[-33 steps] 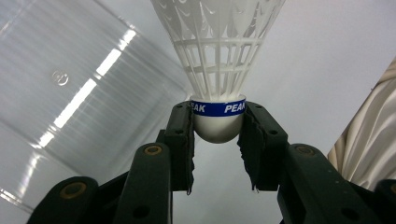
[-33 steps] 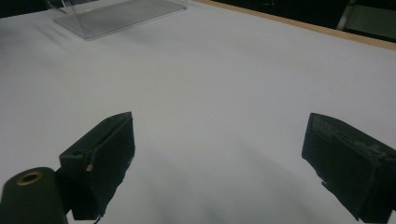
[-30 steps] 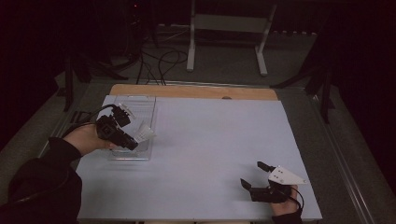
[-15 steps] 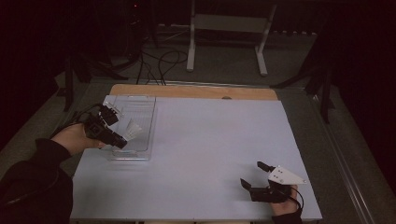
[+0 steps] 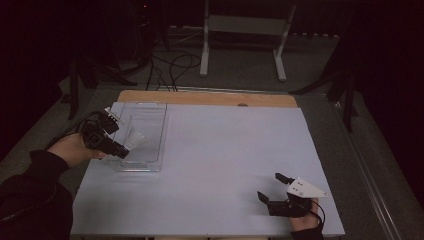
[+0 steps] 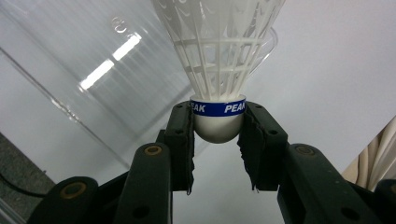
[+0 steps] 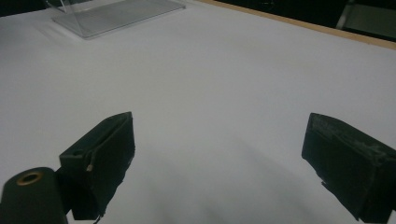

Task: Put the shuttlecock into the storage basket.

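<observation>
Left gripper (image 5: 122,145) is gripping a shuttlecock (image 6: 219,70) by its rounded cork end, pads clamped on either side just below the blue band, white feather skirt pointing away from the jaws. In the high view it is hanging over the near-left part of the clear plastic tray (image 5: 150,112), which is sitting at the left of the white table (image 5: 225,150); the shuttlecock (image 5: 134,139) is up in the air above the tray, not resting on anything. Reads to me as the carry step, either placing into the tray or lifting out of it; can't tell which from this. If placing, the next move is calling for lowering inside the tray walls before letting go, since that light skirt will be tipping easily. Right gripper (image 5: 274,188) is sitting idle at the near-right of the table, jaws spread wide, nothing between them.
</observation>
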Motion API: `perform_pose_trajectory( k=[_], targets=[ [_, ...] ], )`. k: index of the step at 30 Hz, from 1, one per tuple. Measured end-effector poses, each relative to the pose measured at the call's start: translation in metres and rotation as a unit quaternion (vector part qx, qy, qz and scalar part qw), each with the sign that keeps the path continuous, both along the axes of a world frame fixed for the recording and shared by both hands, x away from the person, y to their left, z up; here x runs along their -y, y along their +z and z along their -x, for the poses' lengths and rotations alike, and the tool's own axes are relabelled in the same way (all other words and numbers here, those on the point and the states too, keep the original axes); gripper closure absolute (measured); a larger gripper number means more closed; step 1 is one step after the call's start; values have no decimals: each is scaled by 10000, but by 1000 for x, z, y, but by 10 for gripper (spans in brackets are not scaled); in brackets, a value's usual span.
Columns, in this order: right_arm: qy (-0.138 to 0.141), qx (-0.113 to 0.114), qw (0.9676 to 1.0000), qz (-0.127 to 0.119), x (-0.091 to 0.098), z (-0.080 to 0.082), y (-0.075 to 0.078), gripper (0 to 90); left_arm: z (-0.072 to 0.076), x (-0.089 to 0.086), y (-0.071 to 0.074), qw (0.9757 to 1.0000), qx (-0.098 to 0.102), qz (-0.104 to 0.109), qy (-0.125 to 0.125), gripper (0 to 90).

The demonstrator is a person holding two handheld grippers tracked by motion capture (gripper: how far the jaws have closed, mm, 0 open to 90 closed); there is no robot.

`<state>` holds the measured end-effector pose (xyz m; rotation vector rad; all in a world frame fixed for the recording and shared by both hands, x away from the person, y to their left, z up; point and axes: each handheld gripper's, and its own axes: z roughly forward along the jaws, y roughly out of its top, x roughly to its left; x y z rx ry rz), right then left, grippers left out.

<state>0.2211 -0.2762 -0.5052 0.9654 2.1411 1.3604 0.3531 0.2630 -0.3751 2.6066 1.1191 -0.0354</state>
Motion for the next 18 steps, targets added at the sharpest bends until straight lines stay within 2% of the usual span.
perform_pose_trajectory(
  k=[11, 18],
  targets=[
    [4, -5, 10000, 6, -1, 0, 0, 96, -5, -8, 0, 9993, 49, -123, 355, 666],
    [2, -19, 10000, 2, 0, 0, 0, 96, -9, -10, -1, 9969, 119, -155, 767, 666]
  ],
)
